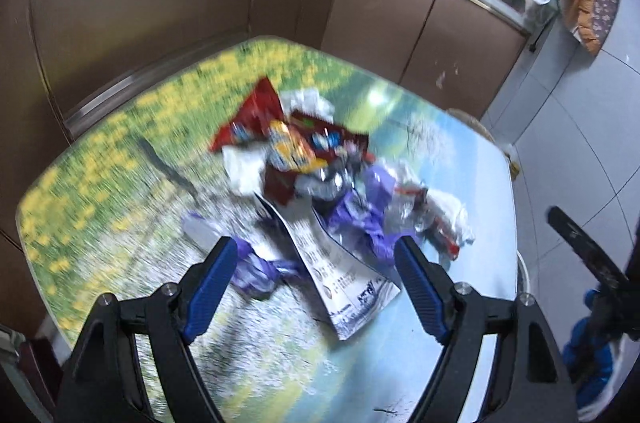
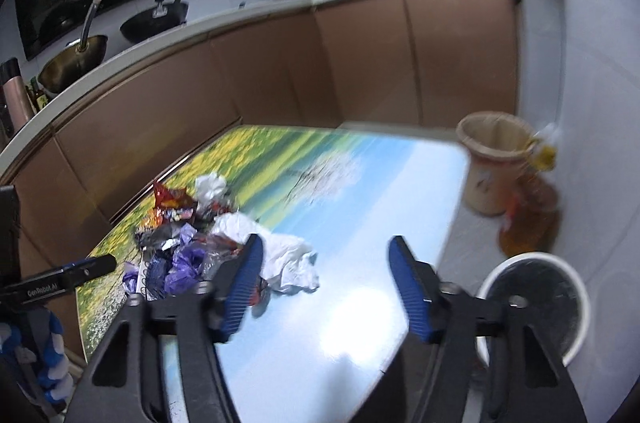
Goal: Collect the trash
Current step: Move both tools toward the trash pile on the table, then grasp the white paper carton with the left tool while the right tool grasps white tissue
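left wrist view
left gripper [image 1: 316, 247]: hanging over the trash, jaws standing wide, gripping nothing
pads [image 1: 210, 289]: sitting either side of the leaflet, not touching it
trash [image 1: 296, 159]: lying heaped mid-table, blurred
leaflet [image 1: 340, 271]: lying nearest, white, printed
purple wrap [image 1: 360, 219]: lying crumpled behind the leaflet
red wrappers [image 1: 256, 115]: lying at the far end of the heap
table [image 1: 100, 163]: showing a flower-field print
right gripper [image 1: 584, 251]: showing at the right edge, off the table

right wrist view
right gripper [image 2: 324, 243]: hanging over bare table, jaws standing about half apart, gripping nothing
trash [image 2: 188, 235]: lying to the left on the table [image 2: 360, 183]
white bag [image 2: 292, 259]: lying at the heap's near edge, just behind the left pad
left gripper [image 2: 80, 269]: showing at the left edge, beside the heap
bin [image 2: 532, 307]: standing on the floor by the table's right edge
basket [image 2: 492, 163]: standing beyond the bin, near the table's far corner
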{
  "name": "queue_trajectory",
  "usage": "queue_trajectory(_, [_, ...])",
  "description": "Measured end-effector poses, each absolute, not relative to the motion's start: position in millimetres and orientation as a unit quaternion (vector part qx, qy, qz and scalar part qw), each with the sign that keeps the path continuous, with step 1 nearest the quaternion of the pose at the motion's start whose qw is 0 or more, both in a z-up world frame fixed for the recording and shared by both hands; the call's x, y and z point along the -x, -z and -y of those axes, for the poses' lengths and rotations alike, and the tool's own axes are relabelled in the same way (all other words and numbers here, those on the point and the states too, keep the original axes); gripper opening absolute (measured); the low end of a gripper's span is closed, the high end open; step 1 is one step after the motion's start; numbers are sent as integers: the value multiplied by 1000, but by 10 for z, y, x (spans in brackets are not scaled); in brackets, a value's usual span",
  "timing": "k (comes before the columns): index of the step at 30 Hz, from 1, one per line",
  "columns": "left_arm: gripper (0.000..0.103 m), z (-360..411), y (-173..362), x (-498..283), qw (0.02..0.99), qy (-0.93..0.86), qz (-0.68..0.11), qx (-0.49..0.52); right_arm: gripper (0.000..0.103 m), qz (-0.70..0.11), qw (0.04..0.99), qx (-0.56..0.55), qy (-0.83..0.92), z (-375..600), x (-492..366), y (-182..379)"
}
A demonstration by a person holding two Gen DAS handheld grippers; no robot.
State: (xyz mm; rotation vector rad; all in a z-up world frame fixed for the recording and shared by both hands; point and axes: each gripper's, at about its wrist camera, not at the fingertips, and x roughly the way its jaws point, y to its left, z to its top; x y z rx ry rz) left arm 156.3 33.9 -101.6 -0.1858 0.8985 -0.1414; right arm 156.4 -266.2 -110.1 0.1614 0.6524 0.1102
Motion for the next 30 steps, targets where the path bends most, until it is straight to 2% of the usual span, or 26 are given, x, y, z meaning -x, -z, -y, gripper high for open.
queue_trajectory(2, [77, -346, 1107, -1653, 884, 69, -451, 103, 50, -344, 931, -99, -77, 2607, -1724, 1243])
queue_trajectory(7, [56, -372, 1298, -1897, 853, 77, -495, 147, 47, -386, 903, -127, -136, 2486, -2081, 1469])
queue_trajectory(17, [42, -304, 1478, -2036, 826, 92, -528, 176, 47, -451, 867, -106, -182, 2226, -2576, 1890])
queue_trajectory(18, [36, -311, 1484, -2033, 824, 94, -529, 180, 45, -448, 869, -101, -185, 2191, -2576, 1900])
queue_trajectory(19, [32, -319, 1490, -2023, 823, 97, -528, 185, 35, -450, 868, -94, -188, 2161, -2572, 1920])
queue_trajectory(21, [31, -348, 1492, -1999, 824, 97, -526, 186, 16, -453, 867, -80, -194, 2089, -2540, 1938])
queue_trajectory(25, [29, -395, 1471, -1912, 829, 102, -518, 185, 12, -446, 870, -61, -199, 1973, -2464, 1889])
queue_trajectory(30, [28, -490, 1249, -1702, 846, 114, -488, 184, 11, -405, 893, -54, -188, 1982, -2210, 1555])
